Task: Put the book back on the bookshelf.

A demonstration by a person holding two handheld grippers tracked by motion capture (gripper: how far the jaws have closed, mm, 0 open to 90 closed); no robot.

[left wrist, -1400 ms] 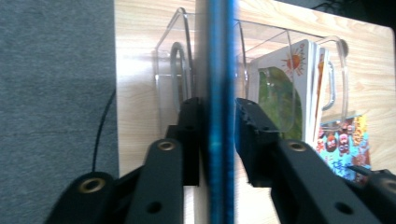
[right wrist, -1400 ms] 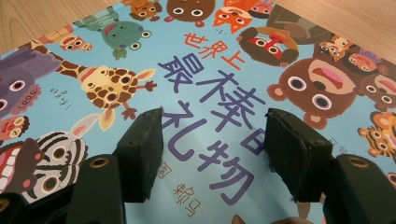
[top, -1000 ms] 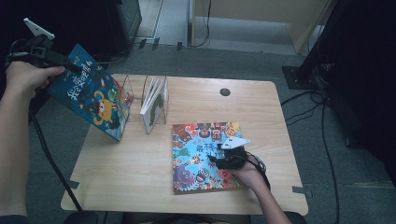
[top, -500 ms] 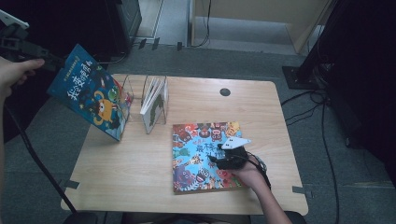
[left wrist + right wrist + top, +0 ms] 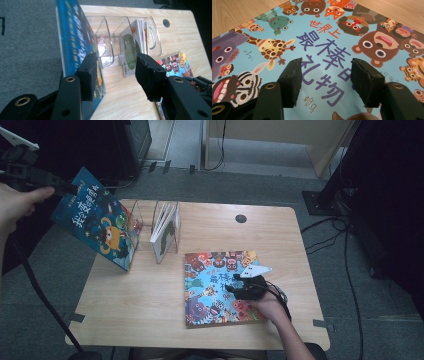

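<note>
A blue picture book leans tilted against a clear rack at the table's left edge. My left gripper hovers open by the book's upper left corner; the book lies just outside one jaw and nothing sits between the jaws. A colourful animal book lies flat at the front right. My right gripper rests over its cover, open, its jaws having just been closing with only the flat cover beneath them.
Several thin books stand in the rack's right slots. The wooden table has a round cable hole at the back. Cables trail over the floor on the right.
My left hand and gripper have drawn up and to the left, off the blue book's top corner. The book stays leaning on the rack. The right gripper keeps its place.
</note>
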